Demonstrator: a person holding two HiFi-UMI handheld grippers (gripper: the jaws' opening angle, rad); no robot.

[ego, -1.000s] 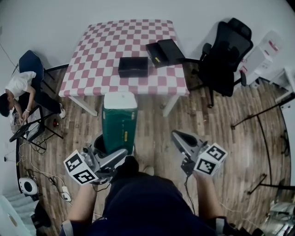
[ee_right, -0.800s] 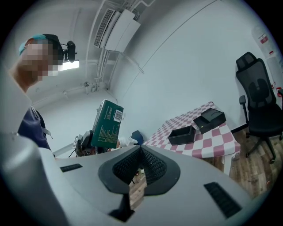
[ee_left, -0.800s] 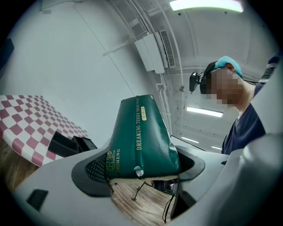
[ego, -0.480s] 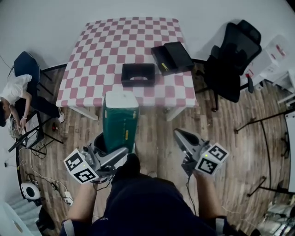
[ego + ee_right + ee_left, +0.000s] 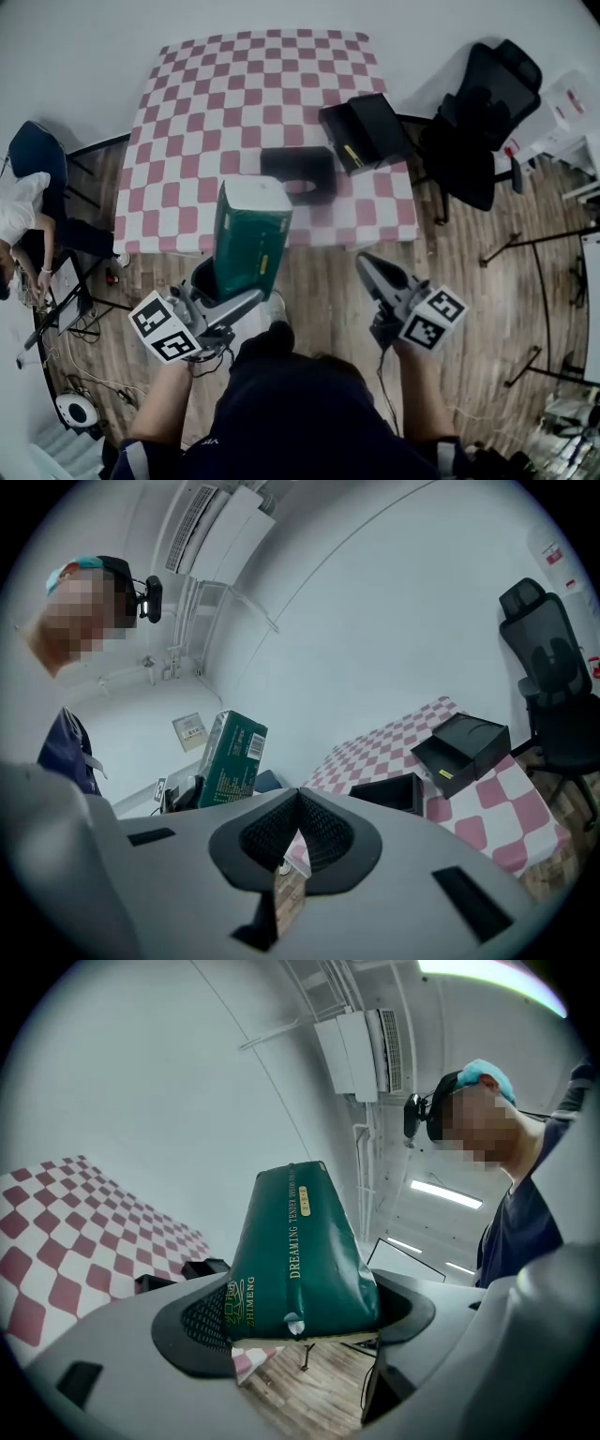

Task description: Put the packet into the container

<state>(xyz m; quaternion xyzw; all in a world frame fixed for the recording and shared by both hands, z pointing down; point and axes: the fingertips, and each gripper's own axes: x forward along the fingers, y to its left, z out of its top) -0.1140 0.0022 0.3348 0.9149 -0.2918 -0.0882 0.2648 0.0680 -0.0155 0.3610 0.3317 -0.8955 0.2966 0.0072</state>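
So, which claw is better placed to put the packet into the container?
Left. The left claw grips the green packet, and the open black container lies just beyond it. The right claw is shut, holding nothing.

Left tool around packet; right tool closed.

Container on table, beside box

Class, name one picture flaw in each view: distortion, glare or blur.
Head view: wide lens bows the edges of the table. Left gripper view: a ceiling light glares at the top; the packet is sharp. Right gripper view: a black round border cuts the corners.
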